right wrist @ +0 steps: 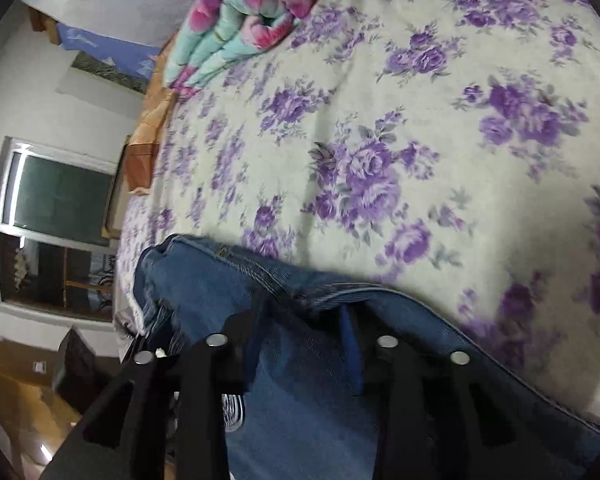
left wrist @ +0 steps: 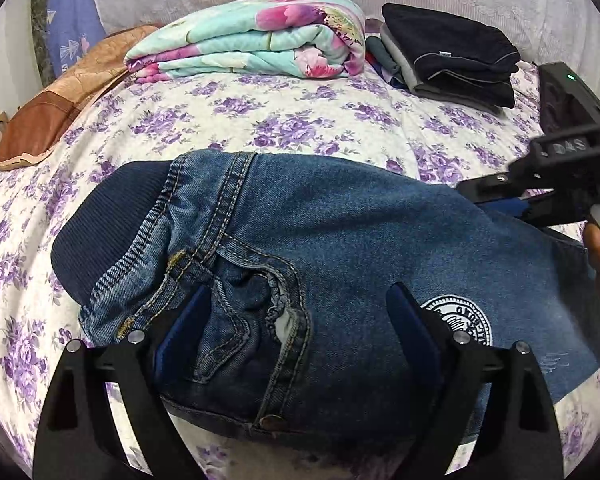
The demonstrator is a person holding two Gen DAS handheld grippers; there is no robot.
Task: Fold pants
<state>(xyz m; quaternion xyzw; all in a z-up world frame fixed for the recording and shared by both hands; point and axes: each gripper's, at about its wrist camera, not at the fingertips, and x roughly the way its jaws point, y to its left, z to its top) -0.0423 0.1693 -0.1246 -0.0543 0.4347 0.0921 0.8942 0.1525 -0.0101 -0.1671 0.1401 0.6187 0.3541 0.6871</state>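
Blue denim pants [left wrist: 320, 240] with a dark ribbed waistband and a white round patch lie folded on the flowered bed. My left gripper [left wrist: 296, 312] is open, its blue-padded fingers [left wrist: 410, 332] spread over the waist and fly area, above the cloth. My right gripper [left wrist: 496, 200] is at the pants' far right edge, its fingers pinching the denim there. In the right wrist view the right gripper [right wrist: 304, 312] is shut on a fold of the pants [right wrist: 300, 392], with denim between the fingers.
A folded turquoise and pink flowered blanket [left wrist: 252, 40] lies at the back of the bed. A stack of folded dark clothes [left wrist: 448, 56] sits at the back right. A brown pillow [left wrist: 60, 108] lies at the left. The bedsheet [left wrist: 300, 120] has purple flowers.
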